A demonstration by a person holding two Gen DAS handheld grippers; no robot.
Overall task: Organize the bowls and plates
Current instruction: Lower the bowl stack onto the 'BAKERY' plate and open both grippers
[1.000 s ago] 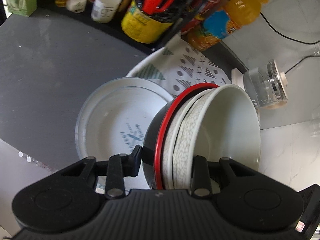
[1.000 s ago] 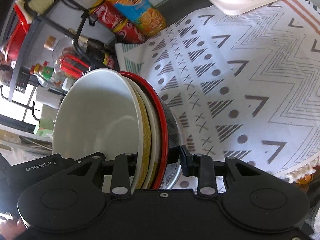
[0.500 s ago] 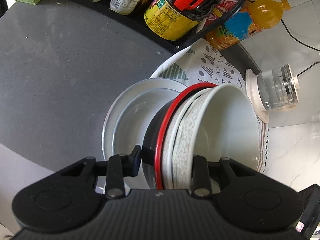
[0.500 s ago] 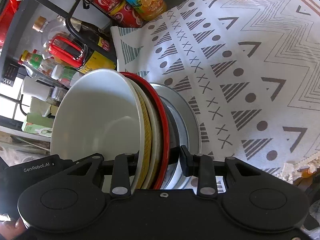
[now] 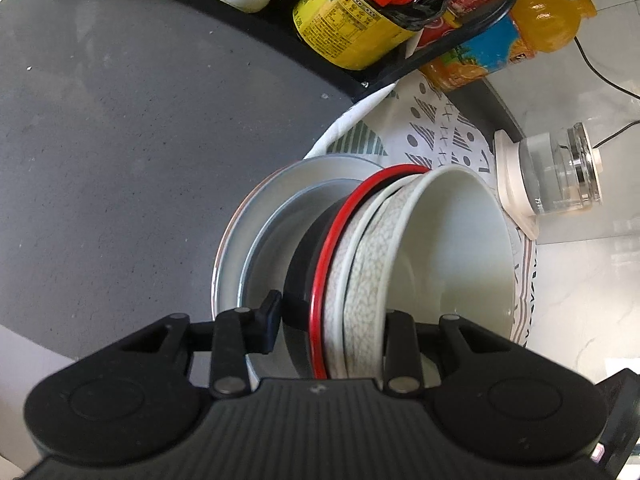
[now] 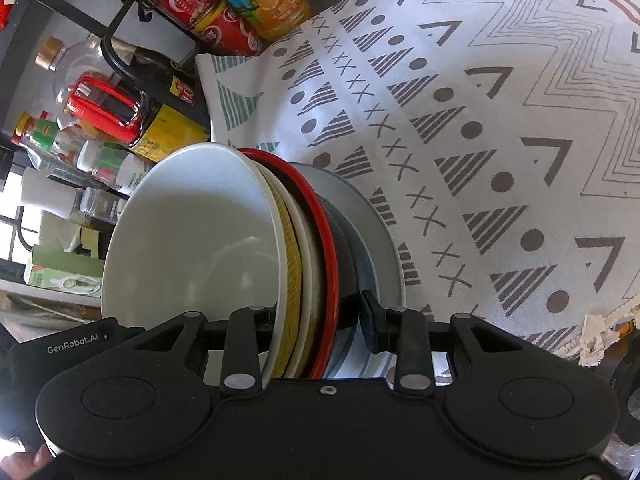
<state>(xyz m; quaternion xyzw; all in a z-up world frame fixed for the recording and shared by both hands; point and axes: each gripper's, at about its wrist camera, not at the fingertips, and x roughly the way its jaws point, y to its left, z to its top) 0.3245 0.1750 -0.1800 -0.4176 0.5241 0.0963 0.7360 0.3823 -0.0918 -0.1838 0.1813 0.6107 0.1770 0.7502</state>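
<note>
A nested stack of bowls [image 5: 452, 256] has a white bowl on top, speckled bowls under it and a black bowl with a red rim [image 5: 324, 276] at the bottom. My left gripper [image 5: 332, 324] is shut on one side of the stack. My right gripper [image 6: 316, 320] is shut on the opposite side of the stack [image 6: 200, 248]. The black bowl sits inside a grey-white plate [image 5: 256, 240], which also shows in the right wrist view [image 6: 380, 236]. Whether bowl and plate touch is hidden.
A patterned cloth [image 6: 480, 120] lies under and beside the plate. A black rack with sauce bottles [image 5: 360, 24] and an orange drink bottle [image 5: 532, 28] stands behind. A glass kettle [image 5: 560, 172] stands on the right. The dark grey counter [image 5: 100, 140] spreads to the left.
Both grippers have carried the bowl stack closer to the plate and lower; the plate's centre is now covered by the black bowl.
</note>
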